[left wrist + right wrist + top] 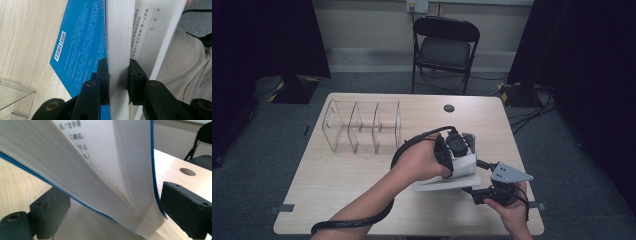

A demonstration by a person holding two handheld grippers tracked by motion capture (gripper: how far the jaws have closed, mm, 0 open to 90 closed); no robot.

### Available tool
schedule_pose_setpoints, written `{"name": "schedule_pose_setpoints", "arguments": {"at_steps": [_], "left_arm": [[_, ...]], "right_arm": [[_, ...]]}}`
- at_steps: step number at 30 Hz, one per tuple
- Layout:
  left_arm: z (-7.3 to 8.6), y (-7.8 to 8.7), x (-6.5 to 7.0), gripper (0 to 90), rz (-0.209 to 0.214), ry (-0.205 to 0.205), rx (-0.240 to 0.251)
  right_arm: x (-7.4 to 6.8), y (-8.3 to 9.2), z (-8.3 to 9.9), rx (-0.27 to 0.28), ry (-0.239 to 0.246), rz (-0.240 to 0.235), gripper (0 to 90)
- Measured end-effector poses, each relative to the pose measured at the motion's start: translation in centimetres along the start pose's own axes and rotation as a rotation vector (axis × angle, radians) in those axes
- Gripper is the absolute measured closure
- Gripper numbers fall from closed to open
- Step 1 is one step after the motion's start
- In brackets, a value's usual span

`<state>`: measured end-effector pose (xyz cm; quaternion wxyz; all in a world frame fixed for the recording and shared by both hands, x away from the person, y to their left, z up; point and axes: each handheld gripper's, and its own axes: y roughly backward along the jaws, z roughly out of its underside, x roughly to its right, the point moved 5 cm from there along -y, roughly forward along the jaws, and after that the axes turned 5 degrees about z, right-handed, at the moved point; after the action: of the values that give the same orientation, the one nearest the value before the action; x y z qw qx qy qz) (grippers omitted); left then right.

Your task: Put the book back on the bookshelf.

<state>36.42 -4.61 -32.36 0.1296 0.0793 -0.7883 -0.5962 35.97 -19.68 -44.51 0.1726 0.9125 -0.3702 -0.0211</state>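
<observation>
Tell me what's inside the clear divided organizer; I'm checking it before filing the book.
The clear organizer appears empty; the table shows through its walls. The book sits apart, clamped by the left gripper.

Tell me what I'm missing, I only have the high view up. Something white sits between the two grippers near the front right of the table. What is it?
Observer: A book with a blue cover, open, printed pages showing in the right gripper view.
Operator: Is the left gripper actually holding it?
Observer: Yes. In the left gripper view the left gripper is shut on a thick block of its pages, jaws pressed on both sides.
Operator: And the right gripper?
Observer: The right gripper is open; its jaws stand on either side of the book's spine end, with a gap at each side.
Operator: Anything on the cover?
Observer: A barcode and a QR code near one corner.
</observation>
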Motion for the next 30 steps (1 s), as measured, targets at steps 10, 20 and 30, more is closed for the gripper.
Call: {"name": "schedule_pose_setpoints", "arguments": {"at_steps": [10,20,30], "left_arm": [[0.0,0.2,-0.2,74.6,0.005,-0.010,0.001],[0.0,-0.1,0.0,73.6,-0.002,-0.054,-0.042],[0.7,2.3,-1.3,45.3,-0.146,-0.176,0.233]], "right_arm": [[0.1,-0.7,-0.5,-0.010,0.033,-0.022,7.4],[-1.0,-0.7,-0.7,-0.053,0.079,-0.139,33.9],[-0.8,-0.7,-1.0,-0.037,0.029,-0.179,50.3]]}}
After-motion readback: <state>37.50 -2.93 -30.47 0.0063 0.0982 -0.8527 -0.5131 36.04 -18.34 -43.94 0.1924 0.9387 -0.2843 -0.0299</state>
